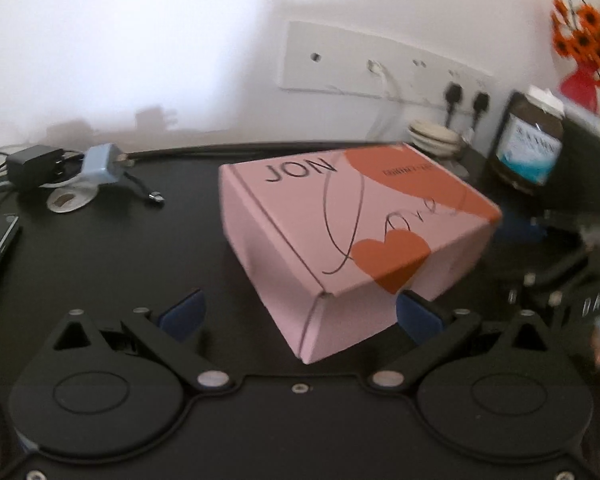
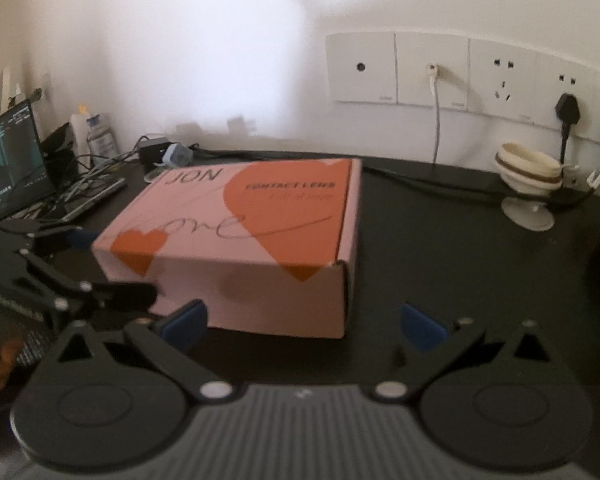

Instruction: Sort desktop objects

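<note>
Pink box [image 1: 340, 240] (closed) just ahead of both tongs, left [image 1: 300, 312] and right [image 2: 302, 322] spread apart.

Each gripper, left gripper [image 1: 300, 312] and right gripper [image 2: 302, 322], is matte black with blue finger pads [image 1: 182, 314], round hubs and silver screws.

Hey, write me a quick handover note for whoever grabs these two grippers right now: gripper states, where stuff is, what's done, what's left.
Left gripper: open, jaws either side of the pink box's near corner, not clamped.
Right gripper: open, empty, facing the box's long side.
Box: closed, flat on the black desk.
Nearby: charger and cables back left, brown jar back right, laptop far left.
Done: nothing visibly sorted.
Left: grip the box, move it, then the smaller items.
</note>
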The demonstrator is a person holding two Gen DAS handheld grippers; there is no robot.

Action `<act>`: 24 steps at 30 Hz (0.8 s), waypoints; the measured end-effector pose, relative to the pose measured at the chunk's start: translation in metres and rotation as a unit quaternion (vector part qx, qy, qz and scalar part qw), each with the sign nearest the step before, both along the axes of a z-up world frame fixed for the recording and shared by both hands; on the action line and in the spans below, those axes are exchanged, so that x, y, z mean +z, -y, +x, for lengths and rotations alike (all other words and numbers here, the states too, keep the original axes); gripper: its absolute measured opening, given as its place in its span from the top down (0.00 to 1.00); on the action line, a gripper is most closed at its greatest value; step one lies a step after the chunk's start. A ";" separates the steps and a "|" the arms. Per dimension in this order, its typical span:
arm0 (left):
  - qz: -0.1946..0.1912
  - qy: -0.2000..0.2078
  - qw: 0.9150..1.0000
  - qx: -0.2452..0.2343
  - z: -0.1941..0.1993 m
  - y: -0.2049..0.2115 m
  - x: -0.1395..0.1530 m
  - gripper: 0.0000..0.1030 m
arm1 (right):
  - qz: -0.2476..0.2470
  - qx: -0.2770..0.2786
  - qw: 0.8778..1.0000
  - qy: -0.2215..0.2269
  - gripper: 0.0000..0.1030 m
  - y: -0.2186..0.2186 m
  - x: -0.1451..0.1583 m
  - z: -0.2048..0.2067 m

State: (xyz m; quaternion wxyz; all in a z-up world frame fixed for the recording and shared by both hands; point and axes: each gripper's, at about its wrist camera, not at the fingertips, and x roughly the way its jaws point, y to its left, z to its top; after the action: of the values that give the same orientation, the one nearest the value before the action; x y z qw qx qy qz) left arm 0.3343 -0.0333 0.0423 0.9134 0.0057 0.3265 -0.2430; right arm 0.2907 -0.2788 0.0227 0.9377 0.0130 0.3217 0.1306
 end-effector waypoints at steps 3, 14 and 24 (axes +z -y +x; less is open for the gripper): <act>-0.004 -0.009 1.000 0.008 0.014 0.001 -0.001 0.00 | -0.007 -0.011 1.000 0.005 0.01 -0.005 -0.002 0.007; -0.042 -0.017 0.999 -0.019 0.029 0.007 -0.003 0.00 | 0.001 -0.041 0.999 0.012 0.01 -0.012 -0.001 0.032; -0.043 -0.024 0.999 -0.016 0.042 0.024 -0.008 0.00 | 0.024 -0.092 0.995 0.015 0.01 0.005 -0.002 0.037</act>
State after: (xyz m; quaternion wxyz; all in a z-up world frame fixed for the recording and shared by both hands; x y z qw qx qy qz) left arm 0.3759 -0.0576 0.0341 0.9009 -0.0343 0.3373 -0.2712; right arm 0.3280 -0.2841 0.0212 0.9499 0.0629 0.3015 0.0522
